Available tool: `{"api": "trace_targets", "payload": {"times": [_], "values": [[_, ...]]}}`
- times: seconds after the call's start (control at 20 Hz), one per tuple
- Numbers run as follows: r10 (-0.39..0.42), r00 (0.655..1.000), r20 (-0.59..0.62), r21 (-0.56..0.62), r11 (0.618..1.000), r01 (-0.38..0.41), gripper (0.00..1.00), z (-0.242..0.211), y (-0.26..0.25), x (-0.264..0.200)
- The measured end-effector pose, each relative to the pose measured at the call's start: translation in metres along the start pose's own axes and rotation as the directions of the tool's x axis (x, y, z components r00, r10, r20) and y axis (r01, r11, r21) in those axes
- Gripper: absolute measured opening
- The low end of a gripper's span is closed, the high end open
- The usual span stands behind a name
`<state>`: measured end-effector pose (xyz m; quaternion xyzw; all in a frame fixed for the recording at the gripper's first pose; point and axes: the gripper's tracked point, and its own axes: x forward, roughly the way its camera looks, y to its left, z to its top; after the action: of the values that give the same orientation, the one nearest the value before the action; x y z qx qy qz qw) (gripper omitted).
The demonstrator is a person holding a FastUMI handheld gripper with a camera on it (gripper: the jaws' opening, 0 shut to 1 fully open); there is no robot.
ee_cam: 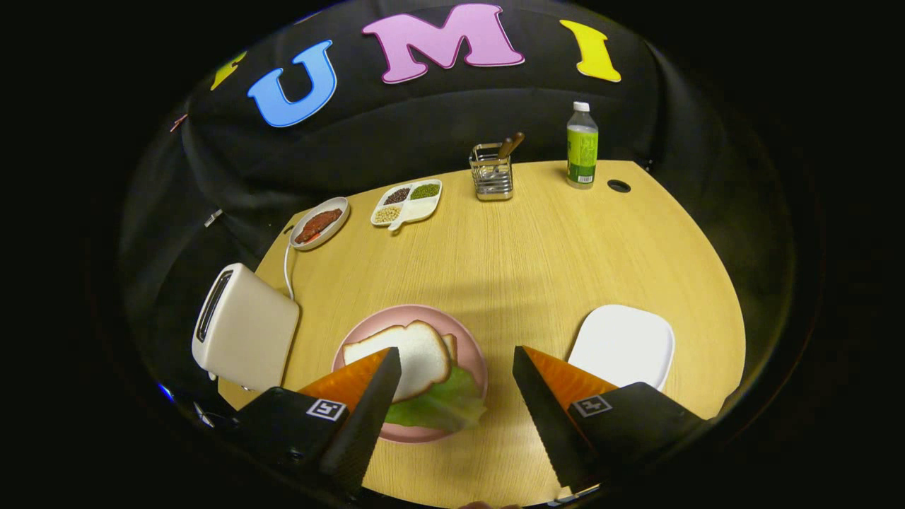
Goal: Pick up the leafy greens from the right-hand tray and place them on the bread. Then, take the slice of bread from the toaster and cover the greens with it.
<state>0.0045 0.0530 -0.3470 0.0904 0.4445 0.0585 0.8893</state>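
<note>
- on the wooden counter (pixel 537 261), just ahead of the tongs (pixel 456 360), sits a pink plate (pixel 368 332) carrying the stacked food.
- top slice of bread (pixel 410 350) lies on the leafy greens (pixel 442 403); a second bread edge (pixel 451 345) shows just behind it, partly hidden.
- greens stick out from under the slice on the side nearest the tongs, reaching the plate's rim.
- tongs: fingers spread wide apart, nothing held between them; the left finger (pixel 368 410) overlaps the plate and bread in view, the right finger (pixel 548 417) stands clear of the plate.
- white tray (pixel 626 343) lies on the counter beyond the right finger, well apart from the plate; its surface is bare.
- cream toaster (pixel 244 329) stands at the counter's left edge, beside the plate; its slot is too dark to tell the contents. a white cord (pixel 287 272) runs from behind it.
- far side of the counter: small oval dish (pixel 319 223) with reddish food, divided dish (pixel 406 203) with grains or beans, wire holder (pixel 491 173) with wooden-handled utensils, green-labelled bottle (pixel 582 145), and a round hole (pixel 619 186) beside the bottle.
</note>
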Motion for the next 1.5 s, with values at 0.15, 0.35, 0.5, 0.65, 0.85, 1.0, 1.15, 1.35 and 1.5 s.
{"api": "trace_targets", "payload": {"times": [0.15, 0.35, 0.5, 0.65, 0.85, 1.0, 1.15, 1.35, 1.5], "values": [[-0.030, 0.996, 0.087, -0.030, 0.999, 0.033, 1.00, 0.031, -0.012, -0.026], [-0.070, 0.959, 0.275, -0.043, 0.995, 0.085, 0.99, 0.089, -0.024, -0.077], [-0.078, 0.904, 0.420, -0.076, 0.990, 0.121, 0.99, 0.124, -0.016, -0.125], [-0.060, 0.842, 0.536, -0.098, 0.986, 0.133, 0.99, 0.147, 0.003, -0.172], [-0.028, 0.777, 0.629, -0.109, 0.986, 0.124, 0.99, 0.159, 0.029, -0.222], [-0.019, 0.752, 0.659, -0.136, 0.980, 0.144, 0.99, 0.159, 0.036, -0.235], [0.005, 0.754, 0.657, -0.130, 0.986, 0.106, 0.99, 0.155, 0.047, -0.246], [0.007, 0.736, 0.677, -0.138, 0.984, 0.117, 0.99, 0.168, 0.043, -0.264], [0.004, 0.725, 0.689, -0.161, 0.976, 0.148, 0.99, 0.172, 0.041, -0.269]]}}
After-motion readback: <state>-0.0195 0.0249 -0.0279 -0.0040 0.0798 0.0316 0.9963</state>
